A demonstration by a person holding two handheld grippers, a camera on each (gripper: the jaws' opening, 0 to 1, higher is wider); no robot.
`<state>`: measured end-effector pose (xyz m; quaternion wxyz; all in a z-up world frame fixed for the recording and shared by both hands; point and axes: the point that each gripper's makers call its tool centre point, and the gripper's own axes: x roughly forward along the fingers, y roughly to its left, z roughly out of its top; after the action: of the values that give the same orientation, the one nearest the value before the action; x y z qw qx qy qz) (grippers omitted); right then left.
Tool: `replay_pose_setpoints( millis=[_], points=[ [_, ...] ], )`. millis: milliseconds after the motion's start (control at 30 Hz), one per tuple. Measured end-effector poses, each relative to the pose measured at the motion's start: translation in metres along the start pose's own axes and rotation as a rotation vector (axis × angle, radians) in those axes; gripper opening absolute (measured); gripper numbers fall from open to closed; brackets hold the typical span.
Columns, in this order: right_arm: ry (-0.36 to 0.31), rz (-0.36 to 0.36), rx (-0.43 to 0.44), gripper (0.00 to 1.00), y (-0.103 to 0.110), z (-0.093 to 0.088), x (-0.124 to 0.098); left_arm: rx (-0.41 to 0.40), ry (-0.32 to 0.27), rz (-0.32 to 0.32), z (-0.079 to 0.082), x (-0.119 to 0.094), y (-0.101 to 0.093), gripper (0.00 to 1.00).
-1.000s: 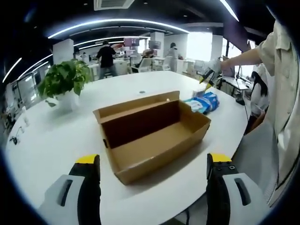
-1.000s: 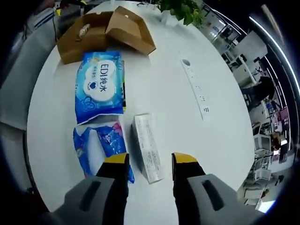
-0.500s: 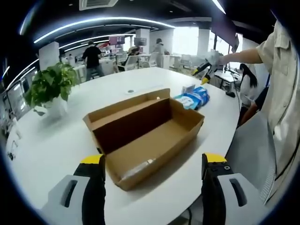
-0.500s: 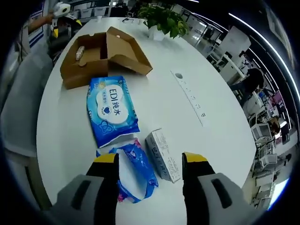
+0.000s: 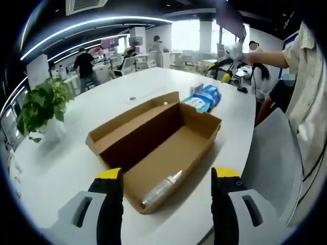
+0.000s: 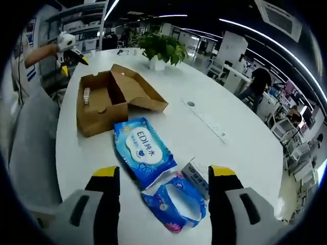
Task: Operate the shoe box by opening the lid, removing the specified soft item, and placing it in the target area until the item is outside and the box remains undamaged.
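An open brown cardboard shoe box (image 5: 158, 148) lies on the white table (image 5: 71, 153), its lid folded back on the far side. A small clear wrapped item (image 5: 162, 189) rests inside at the box's near end. My left gripper (image 5: 167, 204) hovers open just in front of that end, holding nothing. In the right gripper view the same box (image 6: 99, 109) sits further off, with the item (image 6: 86, 95) at its far end. My right gripper (image 6: 164, 199) is open and empty above a blue wipes pack (image 6: 144, 150) and a smaller blue pack (image 6: 176, 204).
A small white carton (image 6: 196, 173) lies beside the blue packs. A power strip (image 6: 207, 120) runs along the table and a potted plant (image 6: 161, 48) stands beyond the box. A grey chair (image 5: 271, 158) sits at the table's edge. People move in the office behind.
The left view has come closer over the box's near end, so the item inside shows. The right view has pulled back and tilted up from the packs. Both grippers stay open.
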<state>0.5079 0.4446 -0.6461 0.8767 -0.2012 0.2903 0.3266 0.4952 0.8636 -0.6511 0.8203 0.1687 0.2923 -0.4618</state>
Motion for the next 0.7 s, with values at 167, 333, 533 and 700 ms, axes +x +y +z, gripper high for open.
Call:
replay_pose_setpoints(
  millis=[167, 333, 533, 700],
  points=[
    [-0.050, -0.001, 0.043, 0.72, 0.030, 0.004, -0.010, 0.044, 0.027, -0.027, 0.003, 0.005, 0.008, 0.69],
    [-0.072, -0.002, 0.097, 0.78, 0.056, 0.005, -0.016, 0.090, 0.073, -0.052, 0.001, 0.010, 0.016, 0.66],
    [-0.088, -0.027, 0.137, 0.87, 0.075, 0.009, -0.026, 0.156, 0.143, -0.112, -0.003, 0.019, 0.018, 0.62],
    [-0.098, -0.038, 0.159, 0.95, 0.091, 0.013, -0.034, 0.189, 0.202, -0.157, -0.011, 0.030, 0.021, 0.55]
  ],
)
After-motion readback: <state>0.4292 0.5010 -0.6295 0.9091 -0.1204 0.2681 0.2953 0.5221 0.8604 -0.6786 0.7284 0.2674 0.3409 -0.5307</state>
